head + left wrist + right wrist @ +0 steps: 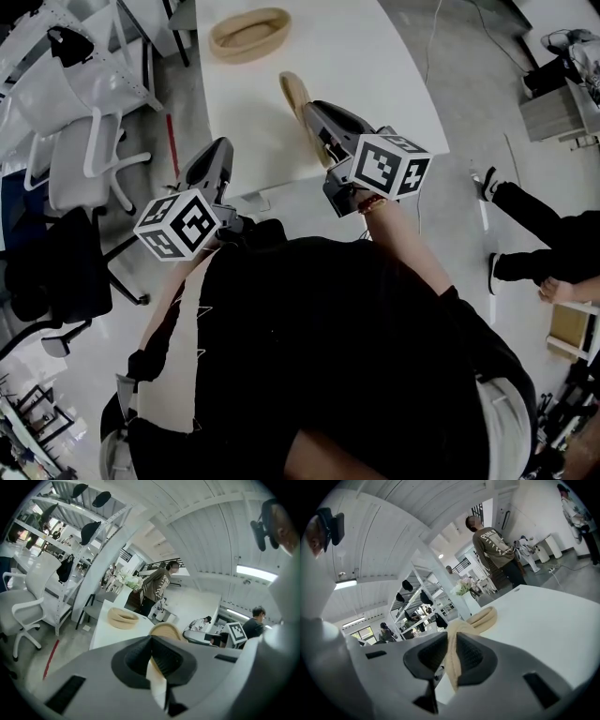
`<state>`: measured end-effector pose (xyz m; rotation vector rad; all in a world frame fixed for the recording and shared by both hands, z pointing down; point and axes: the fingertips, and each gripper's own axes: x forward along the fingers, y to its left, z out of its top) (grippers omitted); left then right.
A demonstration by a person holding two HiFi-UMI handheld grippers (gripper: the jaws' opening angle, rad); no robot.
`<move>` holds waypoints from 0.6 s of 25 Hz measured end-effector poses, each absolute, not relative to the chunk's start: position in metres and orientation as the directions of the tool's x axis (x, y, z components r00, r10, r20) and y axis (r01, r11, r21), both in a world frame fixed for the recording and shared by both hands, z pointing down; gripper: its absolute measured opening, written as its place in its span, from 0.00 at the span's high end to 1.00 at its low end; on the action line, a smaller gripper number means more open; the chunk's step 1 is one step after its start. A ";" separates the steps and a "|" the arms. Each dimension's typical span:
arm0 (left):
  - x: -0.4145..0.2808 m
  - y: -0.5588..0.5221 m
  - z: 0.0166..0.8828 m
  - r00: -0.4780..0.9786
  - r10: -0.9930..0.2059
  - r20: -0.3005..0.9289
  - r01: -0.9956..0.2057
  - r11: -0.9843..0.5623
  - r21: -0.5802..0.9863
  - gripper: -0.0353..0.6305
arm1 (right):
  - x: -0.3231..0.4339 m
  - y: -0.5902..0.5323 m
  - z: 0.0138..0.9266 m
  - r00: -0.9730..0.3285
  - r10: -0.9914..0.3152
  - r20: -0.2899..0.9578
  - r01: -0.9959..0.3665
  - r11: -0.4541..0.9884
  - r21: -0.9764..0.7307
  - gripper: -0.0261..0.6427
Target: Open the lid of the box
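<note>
A tan oval box (249, 35) lies open at the far end of the white table (375, 75); it also shows in the left gripper view as the box (123, 618) and in the right gripper view as the box (486, 616). Its tan lid (292, 89) is held on edge above the table's near part, clear of the box. My right gripper (309, 111) is shut on the lid (453, 665), whose rim runs between the pads of the right gripper (452, 639). My left gripper (214, 155) hovers at the table's near edge, left of the lid (165, 631). The left gripper (152, 641) is shut on nothing.
White office chairs (84, 159) and a dark chair (56, 272) stand left of the table. A person's legs (544, 244) are on the floor at the right. Another person (494, 545) stands beyond the table's far end, next to shelving (70, 536).
</note>
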<state>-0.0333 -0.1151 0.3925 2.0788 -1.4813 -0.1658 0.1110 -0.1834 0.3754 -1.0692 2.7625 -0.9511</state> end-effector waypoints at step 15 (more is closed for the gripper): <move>-0.037 -0.099 0.395 0.346 -0.910 0.231 -0.837 -0.187 0.515 0.93 | 0.105 -0.173 0.376 -0.786 -0.592 0.180 -0.579 0.602 -0.550 0.87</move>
